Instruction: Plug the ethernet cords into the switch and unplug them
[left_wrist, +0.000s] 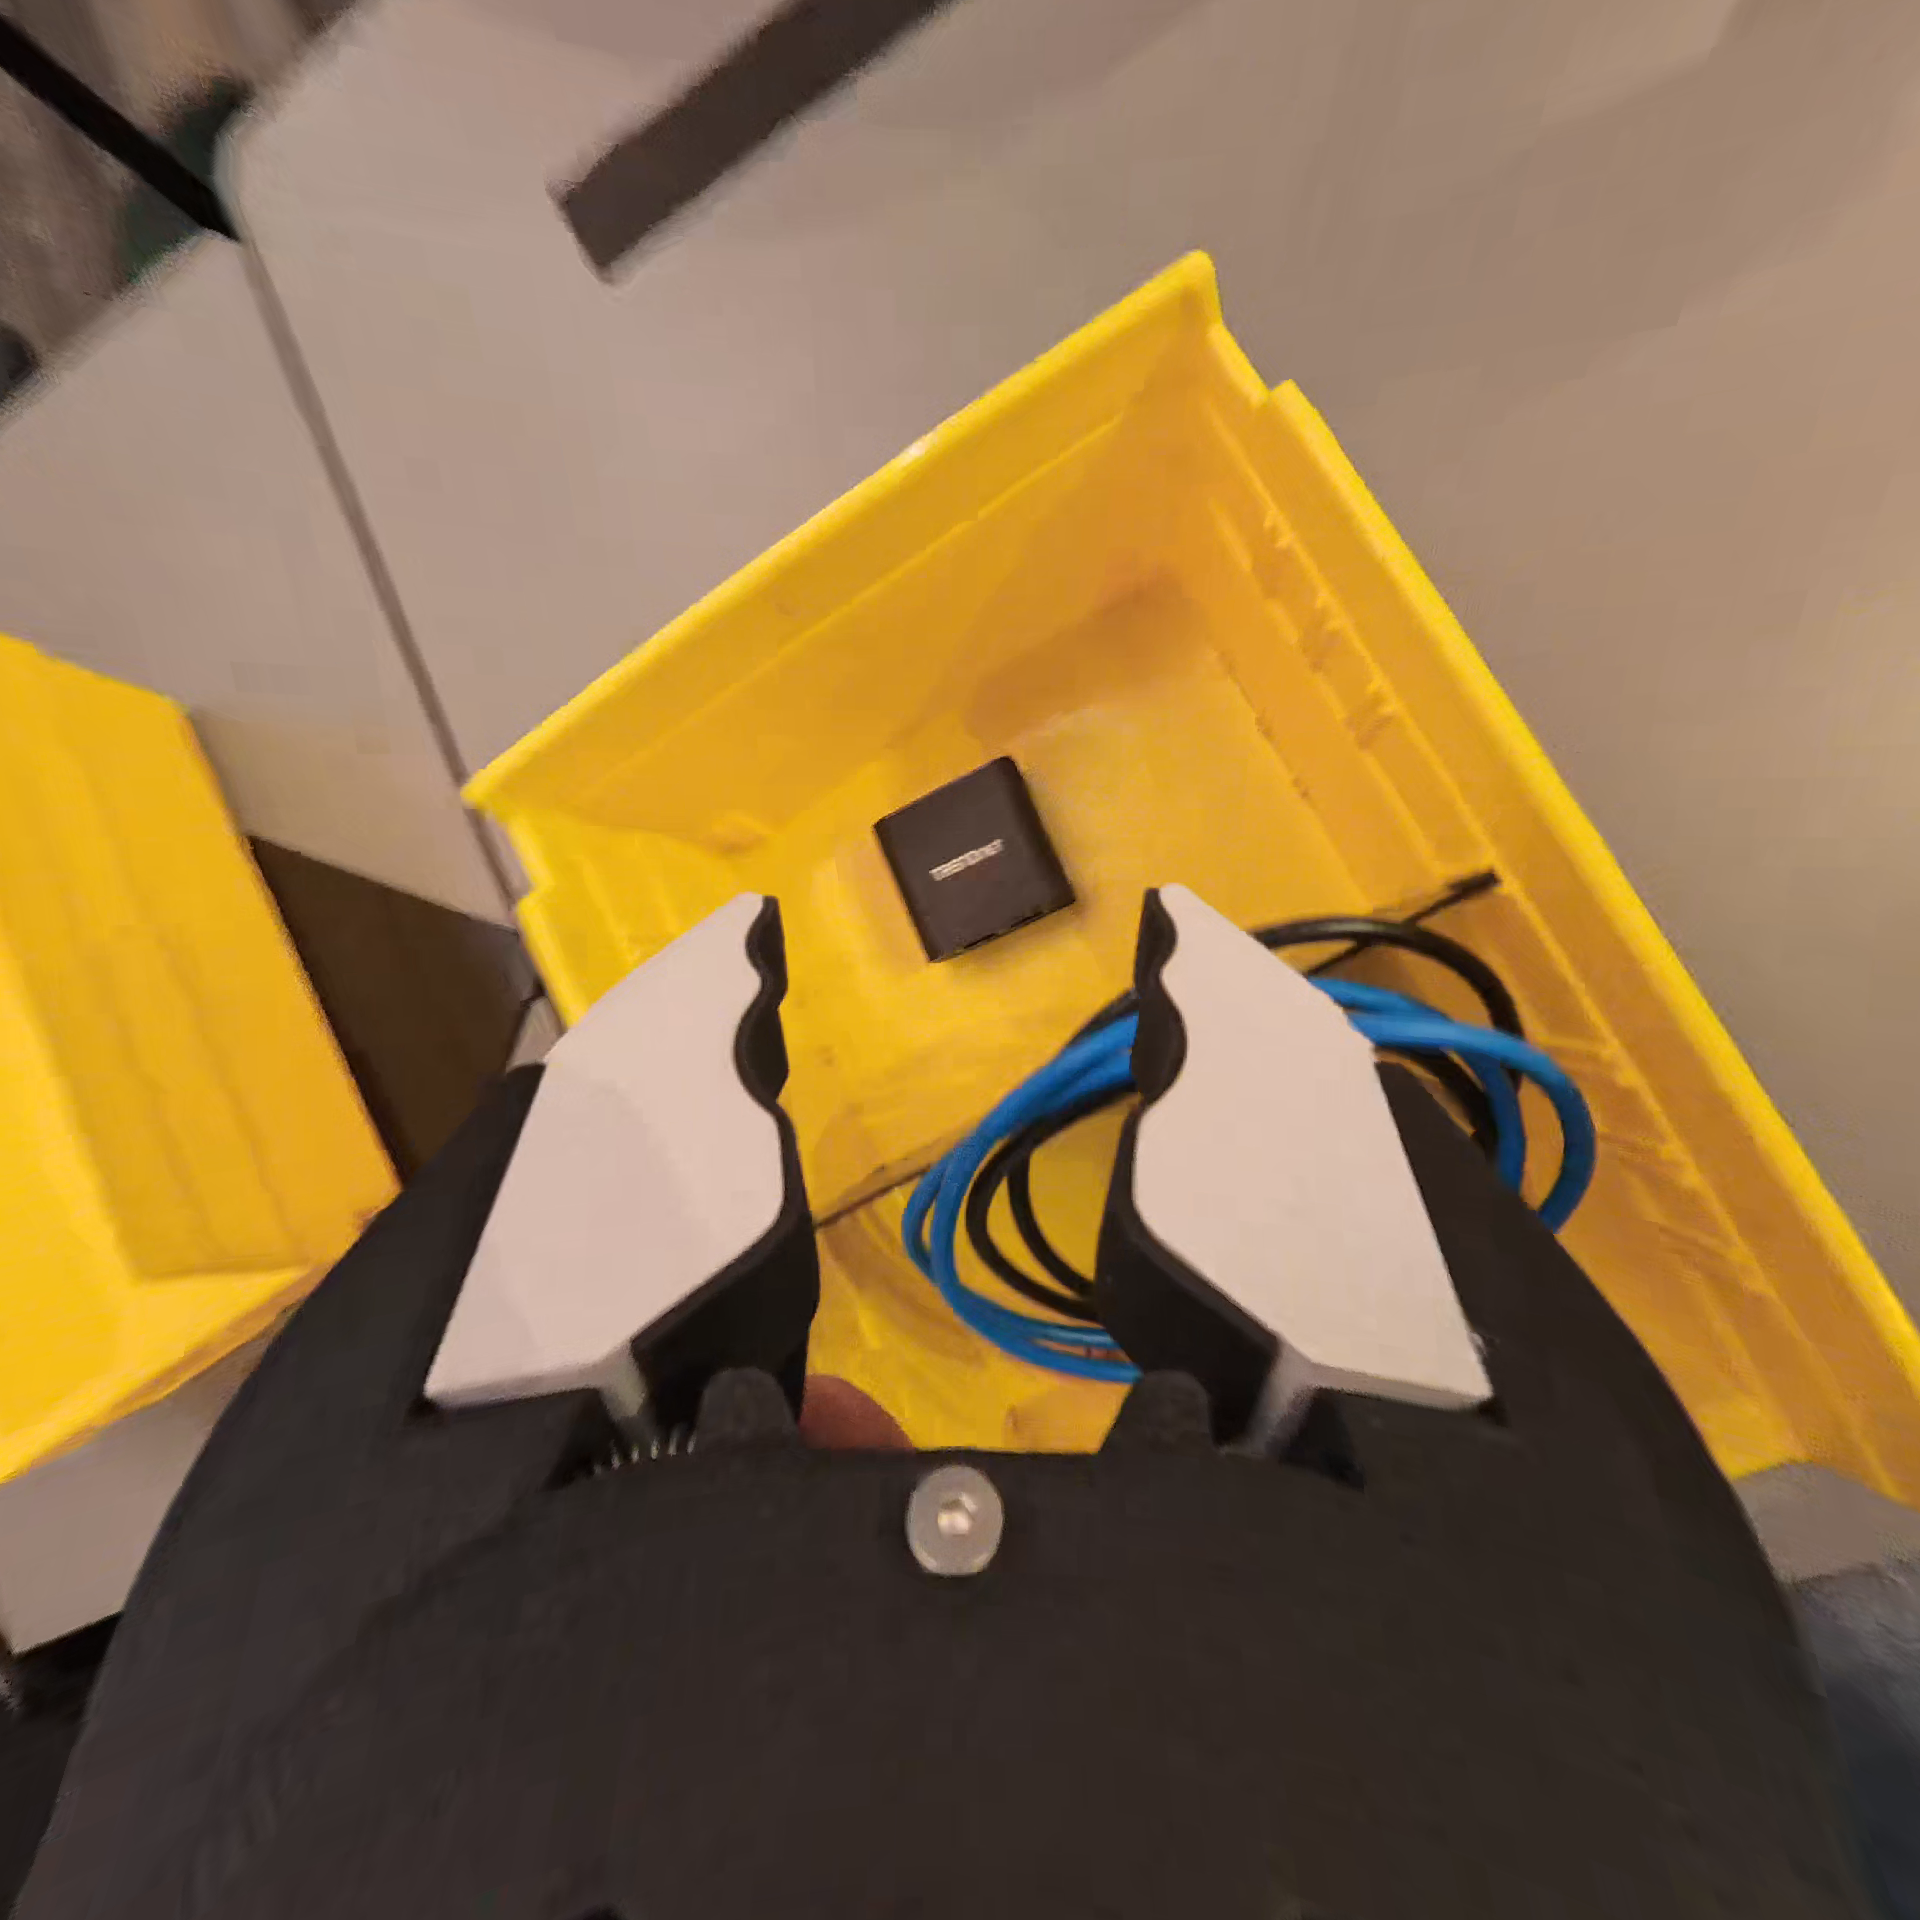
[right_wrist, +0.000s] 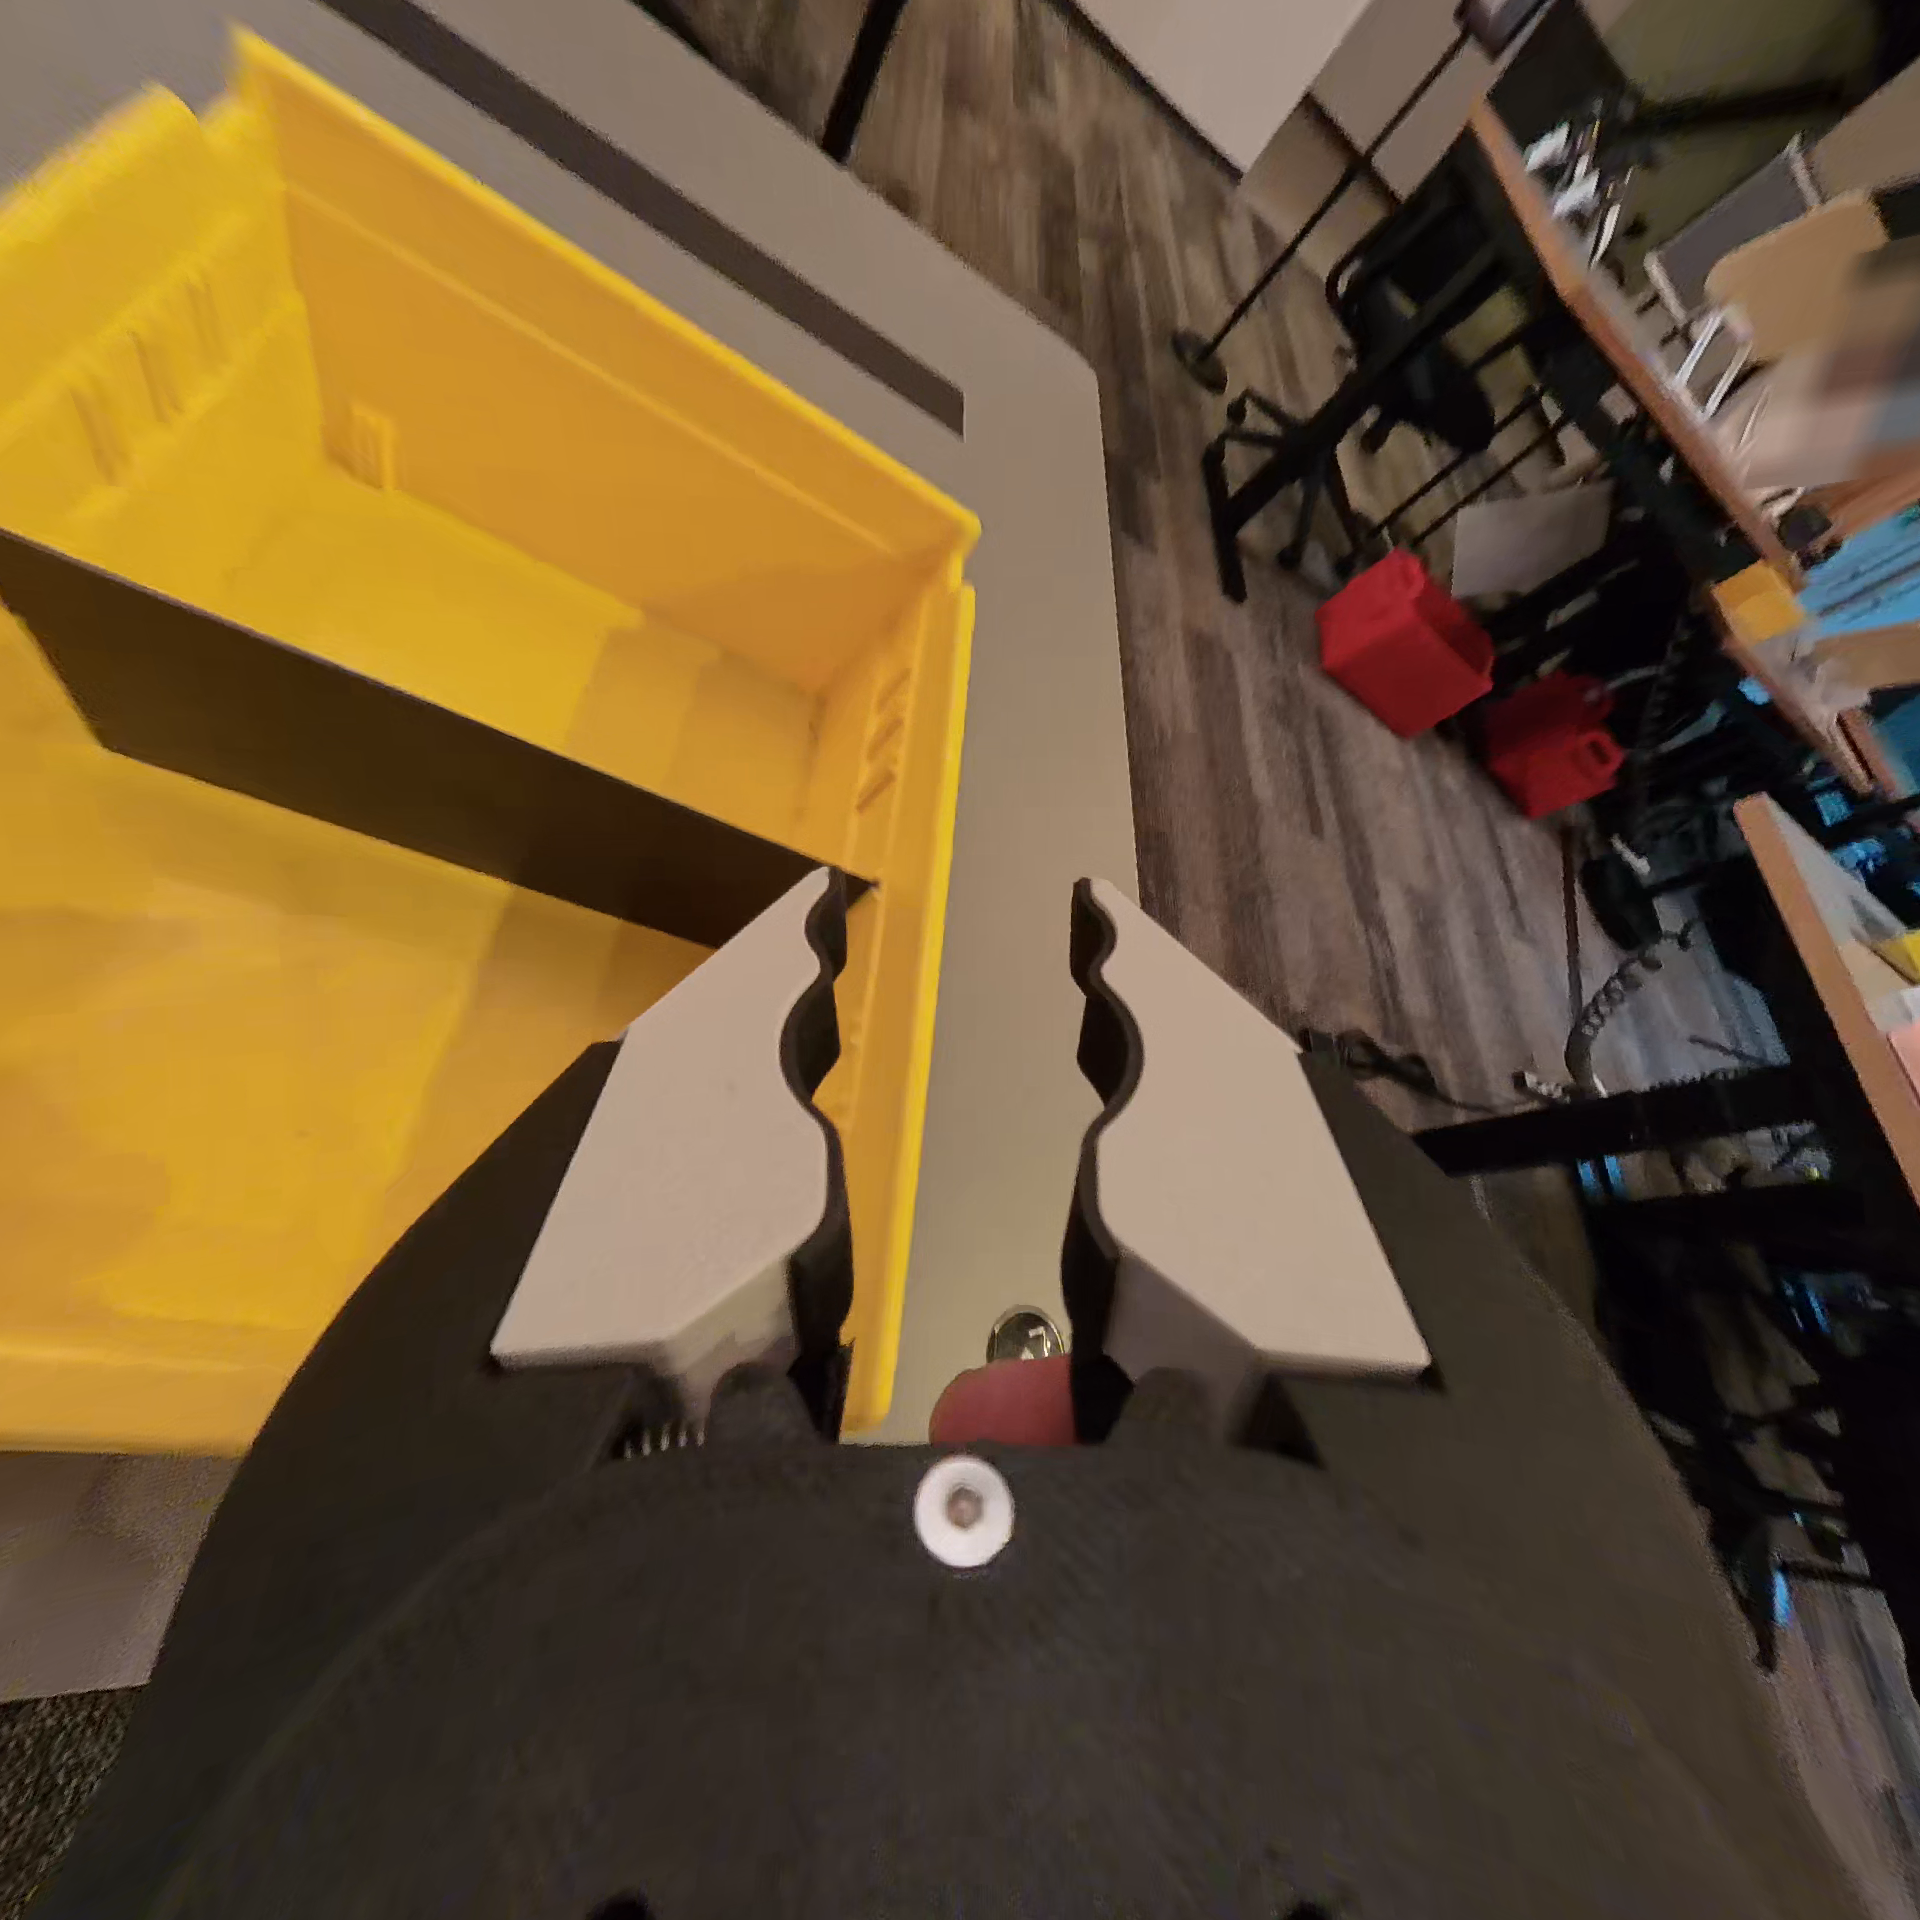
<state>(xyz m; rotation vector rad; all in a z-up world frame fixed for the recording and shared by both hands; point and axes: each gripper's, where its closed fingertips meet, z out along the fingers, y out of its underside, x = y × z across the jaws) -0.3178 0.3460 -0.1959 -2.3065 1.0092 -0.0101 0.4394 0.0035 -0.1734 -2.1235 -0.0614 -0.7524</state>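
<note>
Two claws, both empty, are what we have to work with. Our left claw hangs with its jaws wide apart above the yellow bin, and our right claw is likewise spread wide, holding nothing, off the bin's right rim over the grey desk.

The switch, a small black box, lies flat on the bin floor in the far compartment. The ethernet cords, one blue and one black, sit coiled together in the near compartment, just this side of a thin black divider. We cannot make out any plug ends, and nothing looks plugged in yet.

We judge the step in hand to be fetching a cord. We should find a connector end first and grip just behind it, not the loop, so the coils do not drag along. The switch looks light and loose, so one claw ought to pin it while the other pushes the plug home.

Room is tight: the bin walls rise on every side and the divider stands between cords and switch. A second yellow bin sits to our left. Lifting straight up gives us clear space.
</note>
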